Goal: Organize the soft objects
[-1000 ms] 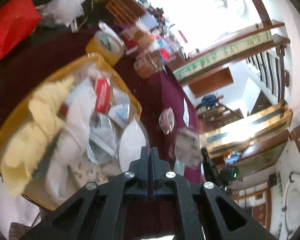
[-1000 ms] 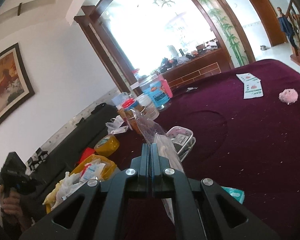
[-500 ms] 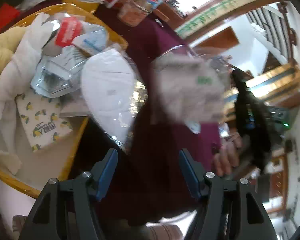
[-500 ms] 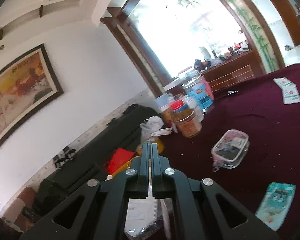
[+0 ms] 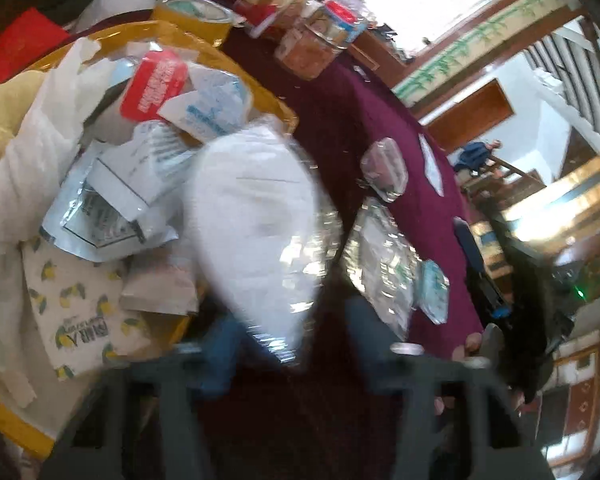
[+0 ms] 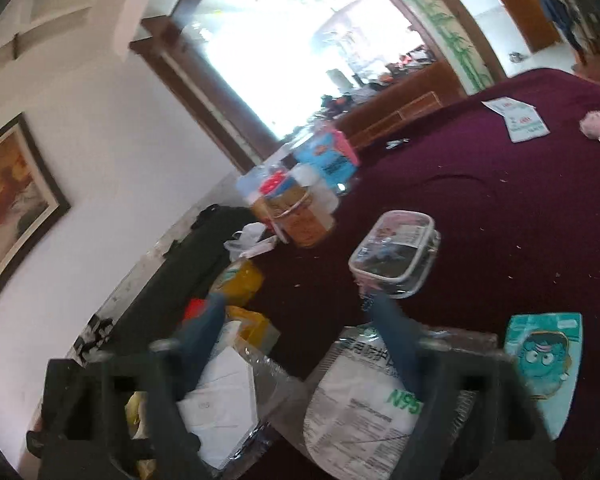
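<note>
Left tongs (image 5: 290, 328) wide and blurred, right tongs (image 6: 300, 336) wide, bagged mask (image 5: 256, 224) smeared by motion.

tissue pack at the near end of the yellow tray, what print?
White with small yellow lemons and green leaves: tissue pack in the yellow tray, clearest in left wrist view.

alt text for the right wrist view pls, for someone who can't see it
The open right gripper hangs over a maroon tablecloth, above an N95 mask packet and a white mask in clear wrap. A teal cartoon packet lies to the right, a clear zip pouch beyond, jars behind.
</note>
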A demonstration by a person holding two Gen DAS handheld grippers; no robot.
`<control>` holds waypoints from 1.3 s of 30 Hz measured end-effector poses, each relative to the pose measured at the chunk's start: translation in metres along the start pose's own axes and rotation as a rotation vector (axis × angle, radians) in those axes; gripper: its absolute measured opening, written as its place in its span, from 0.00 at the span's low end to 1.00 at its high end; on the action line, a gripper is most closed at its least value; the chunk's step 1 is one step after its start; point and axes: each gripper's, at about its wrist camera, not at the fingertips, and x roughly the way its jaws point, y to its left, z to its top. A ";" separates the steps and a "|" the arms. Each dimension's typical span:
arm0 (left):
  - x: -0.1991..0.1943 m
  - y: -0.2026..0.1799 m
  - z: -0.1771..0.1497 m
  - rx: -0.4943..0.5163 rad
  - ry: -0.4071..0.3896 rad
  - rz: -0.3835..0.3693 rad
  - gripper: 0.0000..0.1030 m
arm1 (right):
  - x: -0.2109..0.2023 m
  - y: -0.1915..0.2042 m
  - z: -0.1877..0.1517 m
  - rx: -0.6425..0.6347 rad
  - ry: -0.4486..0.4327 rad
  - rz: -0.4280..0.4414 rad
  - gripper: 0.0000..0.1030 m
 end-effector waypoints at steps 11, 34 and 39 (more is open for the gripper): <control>-0.061 0.036 0.009 -0.052 -0.096 -0.095 0.01 | 0.013 0.005 -0.027 -0.169 0.317 -0.147 0.82; -0.091 0.121 0.039 -0.221 -0.129 -0.190 0.02 | 0.064 0.061 -0.084 -0.661 0.472 -0.493 0.14; -0.095 0.121 0.036 -0.200 -0.121 -0.197 0.02 | 0.049 0.085 -0.070 -0.622 0.379 -0.371 0.04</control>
